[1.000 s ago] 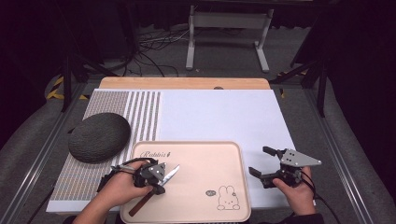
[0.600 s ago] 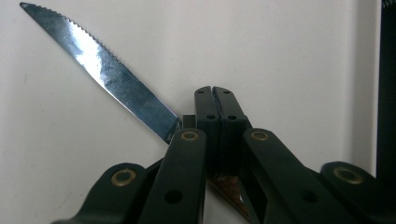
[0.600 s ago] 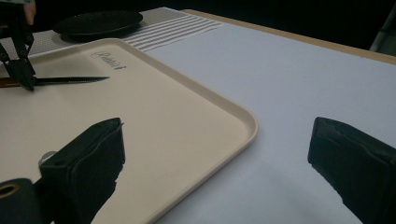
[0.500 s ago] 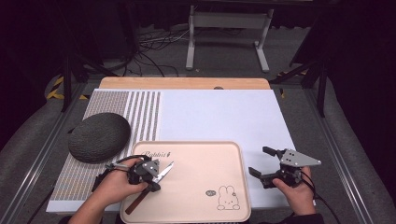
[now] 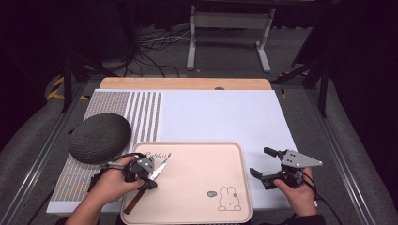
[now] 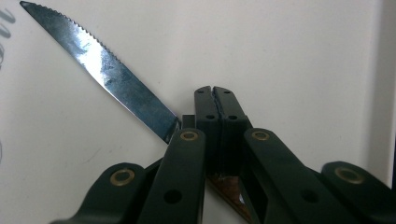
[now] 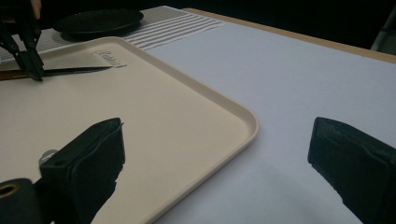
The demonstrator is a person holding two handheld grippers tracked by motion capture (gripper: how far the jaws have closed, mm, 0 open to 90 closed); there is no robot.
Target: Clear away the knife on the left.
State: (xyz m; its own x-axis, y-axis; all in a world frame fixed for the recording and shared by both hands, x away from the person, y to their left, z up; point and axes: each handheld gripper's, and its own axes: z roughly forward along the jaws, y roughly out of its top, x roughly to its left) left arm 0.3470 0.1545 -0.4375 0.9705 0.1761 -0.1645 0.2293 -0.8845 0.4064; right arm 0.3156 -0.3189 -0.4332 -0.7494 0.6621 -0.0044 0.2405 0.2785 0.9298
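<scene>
High view: my left gripper [image 5: 151, 174] is pinching the knife [image 5: 149, 183] over the tray [image 5: 197, 187]. Left gripper view: jaws are closing on the knife's [image 6: 116, 74] handle junction. Right gripper view: my right gripper's [image 7: 219, 177] jaws are gaping, straddling the tray [image 7: 196, 121] edge.

Dark round dish [image 5: 99, 138] rests on the left part of a striped mat [image 5: 141, 112], at the table's left side. The mat adjoins a plain white sheet [image 5: 225, 117] covering the rest of the top. A wooden strip [image 5: 183, 83] runs along the far edge. Beyond the table, a white metal stand [image 5: 229, 28] sits on the grey floor [image 5: 28, 140], with loose cables [image 5: 155, 47] to its left. Yellow-and-black tape [image 5: 57, 89] marks the floor near the far-left corner.
</scene>
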